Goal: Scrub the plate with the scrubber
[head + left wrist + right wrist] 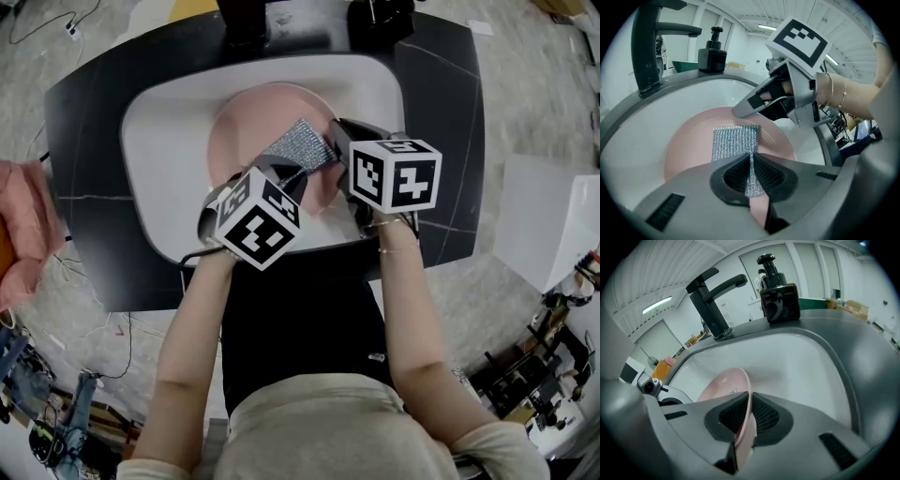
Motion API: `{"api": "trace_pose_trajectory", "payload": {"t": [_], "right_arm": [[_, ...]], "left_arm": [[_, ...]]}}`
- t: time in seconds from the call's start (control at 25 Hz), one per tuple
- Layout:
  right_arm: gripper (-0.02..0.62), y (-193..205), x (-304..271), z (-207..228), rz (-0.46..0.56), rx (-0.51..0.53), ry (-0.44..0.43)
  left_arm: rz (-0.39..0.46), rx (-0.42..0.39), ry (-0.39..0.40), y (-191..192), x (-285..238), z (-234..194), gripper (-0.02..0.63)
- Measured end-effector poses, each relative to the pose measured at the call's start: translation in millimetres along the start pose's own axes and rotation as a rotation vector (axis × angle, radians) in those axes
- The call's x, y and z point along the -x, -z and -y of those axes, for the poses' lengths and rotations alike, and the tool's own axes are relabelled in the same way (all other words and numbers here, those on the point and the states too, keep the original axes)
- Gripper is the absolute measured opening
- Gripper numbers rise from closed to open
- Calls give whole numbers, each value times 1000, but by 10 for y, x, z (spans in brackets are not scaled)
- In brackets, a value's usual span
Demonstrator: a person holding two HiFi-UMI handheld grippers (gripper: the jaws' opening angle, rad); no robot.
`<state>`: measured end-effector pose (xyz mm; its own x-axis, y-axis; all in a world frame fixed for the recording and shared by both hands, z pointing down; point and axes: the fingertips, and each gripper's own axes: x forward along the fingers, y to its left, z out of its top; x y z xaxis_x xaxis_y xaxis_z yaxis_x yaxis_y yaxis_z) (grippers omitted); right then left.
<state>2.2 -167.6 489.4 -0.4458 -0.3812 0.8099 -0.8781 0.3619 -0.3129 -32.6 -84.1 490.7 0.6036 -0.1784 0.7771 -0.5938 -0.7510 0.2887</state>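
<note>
A pink plate [246,131] is held tilted over the white sink [164,141]. My right gripper [339,142] is shut on the plate's right rim [748,404], which runs between its pads. A silver mesh scrubber [302,142] lies against the plate's face. My left gripper [287,172] is shut on the scrubber's near end [751,176], and the rest of the scrubber [733,142] spreads flat over the plate [689,145]. In the left gripper view, the right gripper [740,110] shows above the plate.
A black faucet [712,301] and a black soap dispenser [778,298] stand behind the sink on the dark counter [84,112]. A pink cloth [23,234] lies off the counter at the left. Cables and clutter cover the floor around.
</note>
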Motion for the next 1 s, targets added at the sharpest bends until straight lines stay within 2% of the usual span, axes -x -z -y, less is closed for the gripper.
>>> {"api": "trace_pose_trajectory", "payload": {"t": [0.48,0.84,1.0], "right_arm": [[28,46,-250,88,-120,80,87],[41,180,-508,159,-249,173,143],[83,285,-568,178,-298,214,167]], "left_arm": [[91,59,-170,59,462,-250,38],[129,129,-239,219,911,-359,38],[131,141,-252,271,1054,-360,38]]}}
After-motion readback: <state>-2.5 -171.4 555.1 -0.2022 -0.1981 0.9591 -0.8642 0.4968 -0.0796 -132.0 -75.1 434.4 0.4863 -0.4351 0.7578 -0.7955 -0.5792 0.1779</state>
